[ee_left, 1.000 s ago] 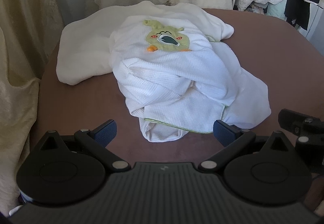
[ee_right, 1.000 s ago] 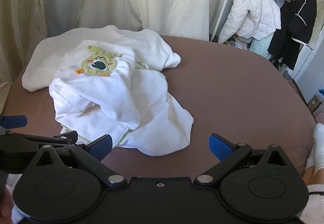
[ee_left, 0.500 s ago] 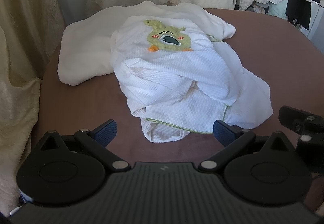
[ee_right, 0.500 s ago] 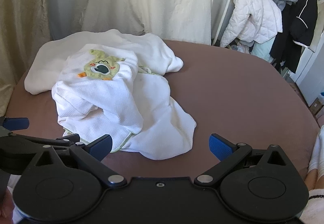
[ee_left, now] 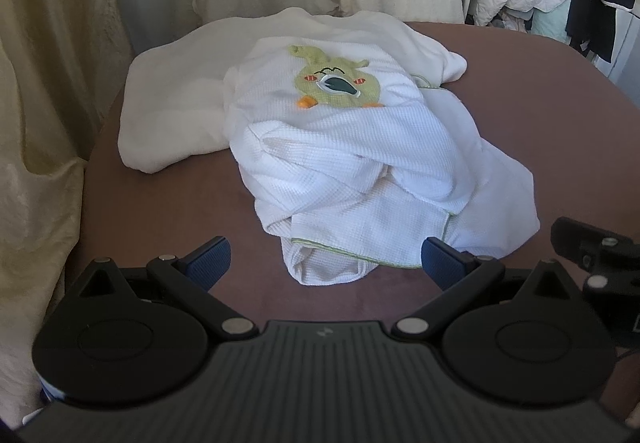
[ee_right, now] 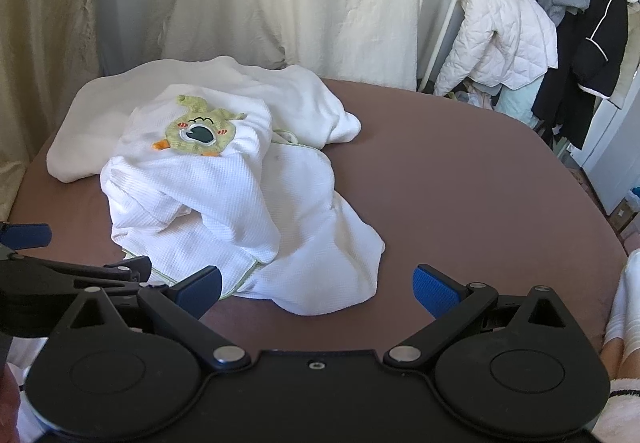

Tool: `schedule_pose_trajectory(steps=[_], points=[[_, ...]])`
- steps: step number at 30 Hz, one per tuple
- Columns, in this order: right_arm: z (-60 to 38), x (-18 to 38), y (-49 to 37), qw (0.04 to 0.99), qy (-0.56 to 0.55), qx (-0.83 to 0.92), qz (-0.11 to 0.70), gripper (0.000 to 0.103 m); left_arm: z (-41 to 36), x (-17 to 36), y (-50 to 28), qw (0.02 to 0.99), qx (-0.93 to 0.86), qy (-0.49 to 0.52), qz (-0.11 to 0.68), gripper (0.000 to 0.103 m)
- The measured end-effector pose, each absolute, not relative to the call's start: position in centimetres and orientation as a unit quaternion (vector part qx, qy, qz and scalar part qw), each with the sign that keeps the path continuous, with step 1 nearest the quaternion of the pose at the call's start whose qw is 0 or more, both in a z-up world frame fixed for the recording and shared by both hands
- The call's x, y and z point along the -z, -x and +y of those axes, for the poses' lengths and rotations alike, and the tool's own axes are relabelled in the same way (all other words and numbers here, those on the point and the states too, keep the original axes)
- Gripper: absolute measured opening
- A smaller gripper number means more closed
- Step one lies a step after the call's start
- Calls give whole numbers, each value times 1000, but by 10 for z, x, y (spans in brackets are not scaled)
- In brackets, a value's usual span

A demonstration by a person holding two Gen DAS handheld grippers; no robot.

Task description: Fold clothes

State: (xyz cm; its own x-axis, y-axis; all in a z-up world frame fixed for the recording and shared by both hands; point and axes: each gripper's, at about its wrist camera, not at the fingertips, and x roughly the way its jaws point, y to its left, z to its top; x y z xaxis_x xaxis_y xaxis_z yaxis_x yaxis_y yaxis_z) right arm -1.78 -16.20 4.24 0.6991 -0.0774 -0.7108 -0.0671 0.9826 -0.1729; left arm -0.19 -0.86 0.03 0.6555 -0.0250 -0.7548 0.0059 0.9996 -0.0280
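A crumpled white waffle-weave garment (ee_left: 360, 171) (ee_right: 224, 203) with a green cartoon patch (ee_left: 334, 83) (ee_right: 198, 131) lies in a heap on the brown table (ee_left: 168, 203) (ee_right: 460, 179). It rests partly on a cream cloth (ee_left: 176, 99) (ee_right: 120, 103) spread behind it. My left gripper (ee_left: 326, 263) is open, hovering just short of the heap's near hem. My right gripper (ee_right: 316, 285) is open too, its left pad (ee_right: 198, 285) close to the green-trimmed edge. Neither holds anything.
Cream curtains (ee_left: 48, 43) hang at the left and behind the table. A clothes rack with a white quilted jacket (ee_right: 500, 39) and dark garments (ee_right: 600, 43) stands at the right. A person's sock (ee_right: 624, 307) shows at the right edge.
Both grippers have drawn back and lifted slightly, so the heap sits a little lower and farther in each view. The clothes have not moved; both grippers stay open.
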Motion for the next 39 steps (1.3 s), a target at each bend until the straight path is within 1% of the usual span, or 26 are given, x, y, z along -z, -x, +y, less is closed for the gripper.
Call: schedule_pose_trajectory(steps=[5,8,11,13,14,16,20,23,26,27,29,31,33,35,36,37,38,39], points=[[-167,-43,17,925,74,-14,373,103,-11,3,0,911,17,8,412,103],[-180,-40,12,933,17,-63,354,103,-17,9,-4,917,19,-8,398,103],[-197,-27,-11,924,-63,-102,362,103,-23,15,-12,926,14,-35,377,103],[-210,-13,-35,910,-119,-123,379,103,-13,25,-28,926,4,-17,377,103],[-212,-5,-49,901,-128,-138,390,103,-8,29,-36,926,-1,-9,377,103],[-215,14,-80,885,-136,-170,413,103,2,39,-52,926,-11,8,378,103],[-218,40,-124,875,-126,-157,440,103,22,57,-83,924,-27,47,379,103],[-229,49,-138,875,-143,-171,430,103,39,68,-88,914,-7,113,389,103],[-251,65,-144,874,-194,-136,425,103,56,79,-94,900,14,178,398,103],[-260,72,-146,871,-215,-120,426,103,59,82,-95,897,18,192,398,103],[-271,93,-147,858,-255,-103,435,103,54,84,-91,904,15,185,385,103],[-263,111,-153,848,-241,-110,459,102,53,86,-92,912,18,179,369,103],[-247,115,-152,862,-204,-122,447,102,58,92,-97,908,29,196,370,103],[-232,115,-149,869,-192,-151,431,96,67,101,-104,894,48,232,381,103],[-225,115,-147,869,-195,-164,425,85,74,108,-107,880,65,267,388,101],[-220,113,-145,869,-200,-174,419,69,81,115,-110,864,81,303,395,94],[-215,111,-142,869,-204,-183,413,61,88,122,-113,846,98,337,401,87],[-212,110,-139,869,-209,-189,406,48,94,128,-115,831,112,365,404,85]])
